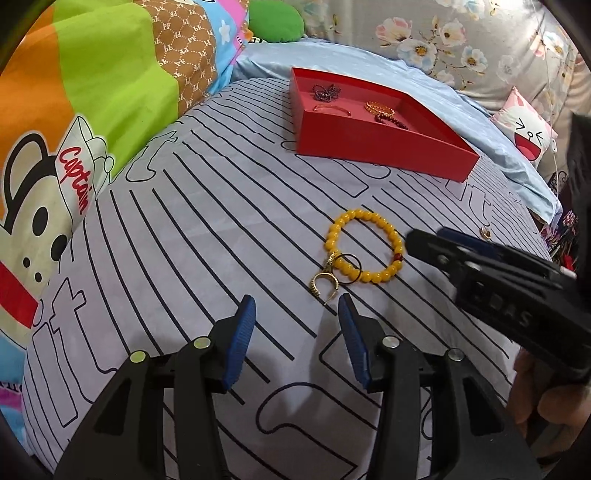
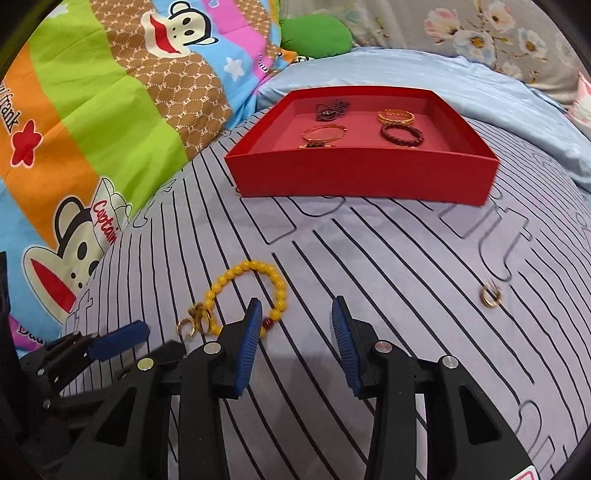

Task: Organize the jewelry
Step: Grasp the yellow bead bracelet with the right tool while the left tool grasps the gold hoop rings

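A yellow bead bracelet (image 1: 364,247) (image 2: 243,291) lies on the striped bedsheet, with a gold crescent pendant and a thin dark ring (image 1: 332,277) (image 2: 195,323) touching its near side. My left gripper (image 1: 297,317) hovers open just short of the pendant, nothing between its blue pads. My right gripper (image 2: 295,321) is open too, its left pad beside the bracelet's red bead; in the left wrist view the right gripper (image 1: 436,240) reaches in from the right. A red tray (image 1: 369,147) (image 2: 354,177) farther back holds several bracelets and a dark chain. A small gold ring (image 2: 490,295) (image 1: 484,232) lies alone to the right.
A bright cartoon quilt (image 1: 74,110) (image 2: 92,110) is heaped along the left. Light blue bedding (image 1: 498,147) and a floral cover (image 2: 480,33) lie behind the tray. A cartoon cushion (image 1: 524,129) sits at the far right. A person's hand (image 1: 546,398) holds the right gripper.
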Demonstrator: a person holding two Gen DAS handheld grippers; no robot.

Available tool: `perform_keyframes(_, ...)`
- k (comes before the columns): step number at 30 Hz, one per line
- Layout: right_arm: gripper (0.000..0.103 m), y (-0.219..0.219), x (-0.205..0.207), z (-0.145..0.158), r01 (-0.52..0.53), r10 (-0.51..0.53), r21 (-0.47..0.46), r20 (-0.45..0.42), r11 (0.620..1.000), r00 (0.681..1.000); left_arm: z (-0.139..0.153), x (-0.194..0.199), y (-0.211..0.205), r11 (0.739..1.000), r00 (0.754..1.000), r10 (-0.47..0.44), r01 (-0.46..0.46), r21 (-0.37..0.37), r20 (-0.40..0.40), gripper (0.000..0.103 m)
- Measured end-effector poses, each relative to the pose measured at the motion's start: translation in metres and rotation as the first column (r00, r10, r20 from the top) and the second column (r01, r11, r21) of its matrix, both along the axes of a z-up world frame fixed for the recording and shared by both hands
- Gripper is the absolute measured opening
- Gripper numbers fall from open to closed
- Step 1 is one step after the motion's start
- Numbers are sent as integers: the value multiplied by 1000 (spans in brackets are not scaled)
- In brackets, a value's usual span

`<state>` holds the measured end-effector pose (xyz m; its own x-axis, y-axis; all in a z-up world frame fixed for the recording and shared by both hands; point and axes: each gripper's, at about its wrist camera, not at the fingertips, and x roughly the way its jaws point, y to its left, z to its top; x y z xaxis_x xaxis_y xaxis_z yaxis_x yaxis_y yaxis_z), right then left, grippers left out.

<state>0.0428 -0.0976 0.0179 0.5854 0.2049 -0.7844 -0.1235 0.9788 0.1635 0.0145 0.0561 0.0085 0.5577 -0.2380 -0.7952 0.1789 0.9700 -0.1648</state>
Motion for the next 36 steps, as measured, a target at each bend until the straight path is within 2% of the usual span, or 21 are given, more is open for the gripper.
perform_keyframes(3, 35, 8, 8, -4, -10, 10, -18, -7, 1000, 1000, 0, 2, 2, 1000, 1000, 2, -2, -10, 0, 44)
perform_keyframes(9, 8, 8, 8, -12, 11, -12, -105, -5, 994, 1000, 0, 6, 1, 1000, 1000, 3, -3, -20, 1, 45)
perform_keyframes(11, 8, -1, 4, -12, 37, -37, -120, -3, 992, 999, 0, 8, 0, 1000, 1000, 3, -3, -20, 1, 45)
perform_keyframes(20, 7, -53, -25, -11, 157, -159, -79, -22, 984, 987, 2, 12, -22, 998, 999, -47, 47, -41, 10, 45)
perform_keyframes(27, 7, -62, -32, -11, 173, -174, -60, -26, 983, 984, 0, 16, -42, 996, 997, -78, 79, -31, 30, 44)
perform_keyframes(33, 7, -67, -32, -11, 176, -177, -31, -33, 984, 984, -2, 21, -47, 996, 995, -84, 85, -7, 51, 34)
perform_keyframes(36, 7, -66, -31, -11, 176, -177, -29, -32, 984, 984, -3, 27, -48, 997, 995, -78, 79, -4, 58, 33)
